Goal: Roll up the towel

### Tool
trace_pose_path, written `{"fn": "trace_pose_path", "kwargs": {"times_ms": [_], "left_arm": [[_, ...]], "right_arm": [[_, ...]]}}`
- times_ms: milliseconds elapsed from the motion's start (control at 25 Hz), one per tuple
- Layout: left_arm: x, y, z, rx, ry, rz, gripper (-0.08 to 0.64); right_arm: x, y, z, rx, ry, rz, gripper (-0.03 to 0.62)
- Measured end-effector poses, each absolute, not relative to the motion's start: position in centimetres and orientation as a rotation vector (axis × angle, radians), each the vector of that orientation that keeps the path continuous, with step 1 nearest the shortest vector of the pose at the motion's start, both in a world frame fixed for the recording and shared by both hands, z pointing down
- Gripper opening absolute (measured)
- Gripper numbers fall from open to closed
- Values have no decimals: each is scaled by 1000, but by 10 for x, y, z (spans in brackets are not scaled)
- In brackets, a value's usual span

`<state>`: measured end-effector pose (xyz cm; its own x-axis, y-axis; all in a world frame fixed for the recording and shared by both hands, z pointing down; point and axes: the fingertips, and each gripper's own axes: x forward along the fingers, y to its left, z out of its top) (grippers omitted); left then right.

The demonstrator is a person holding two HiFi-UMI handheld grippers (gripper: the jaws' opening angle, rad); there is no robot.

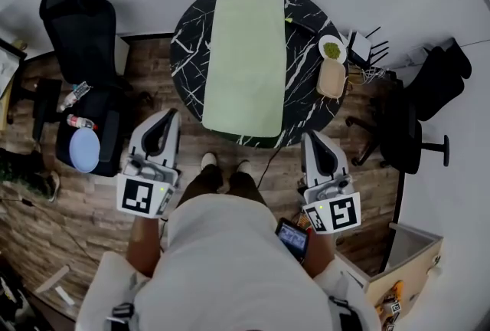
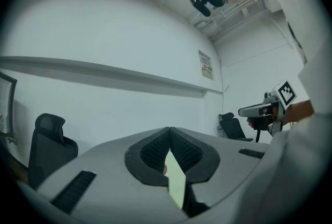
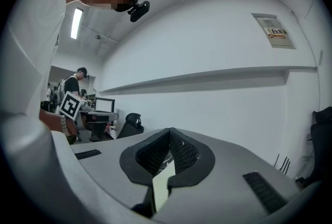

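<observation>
A pale green towel lies flat and unrolled across a round black marble table; its near edge hangs just over the table's front rim. Both grippers are held short of the table, in front of the person's body. My left gripper is shut and empty, to the left of the towel's near corner. My right gripper is also shut and empty, below the table's right front rim. In the left gripper view the jaws meet, with a sliver of towel showing below them. The right gripper view shows the same.
A black office chair stands at the left, with a blue disc and bottles on a seat below it. A white bowl of greens and a tan dish sit on the table's right edge. Another black chair stands at the right.
</observation>
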<state>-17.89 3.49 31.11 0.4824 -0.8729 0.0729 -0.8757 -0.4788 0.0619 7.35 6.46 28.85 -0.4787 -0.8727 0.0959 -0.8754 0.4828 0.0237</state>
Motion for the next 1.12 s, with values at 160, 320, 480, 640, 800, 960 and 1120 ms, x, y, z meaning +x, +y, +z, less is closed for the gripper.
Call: {"fn": "trace_pose_path", "kwargs": {"times_ms": [160, 320, 480, 640, 800, 960, 1120], "left_arm": [[-170, 26, 312, 2631, -1579, 66, 3], [-156, 25, 316, 2636, -1585, 94, 3], [-146, 20, 332, 2618, -1558, 150, 3], [-136, 10, 398, 2598, -1435, 405, 3], [-109, 19, 513, 2662, -1111, 933, 3], [-97, 38, 599, 2675, -761, 1341, 3], [-99, 49, 654, 2636, -431, 1698, 17]], "right_arm": [[86, 53, 293, 1533, -2641, 52, -6], [99, 45, 298, 1479, -2653, 62, -6], [110, 39, 316, 1402, -2627, 65, -6], [109, 33, 395, 1154, -2438, 75, -6], [98, 34, 501, 879, -2252, -10, -5], [98, 43, 595, 675, -2096, 6, -6], [101, 57, 652, 490, -1968, -8, -5]]}}
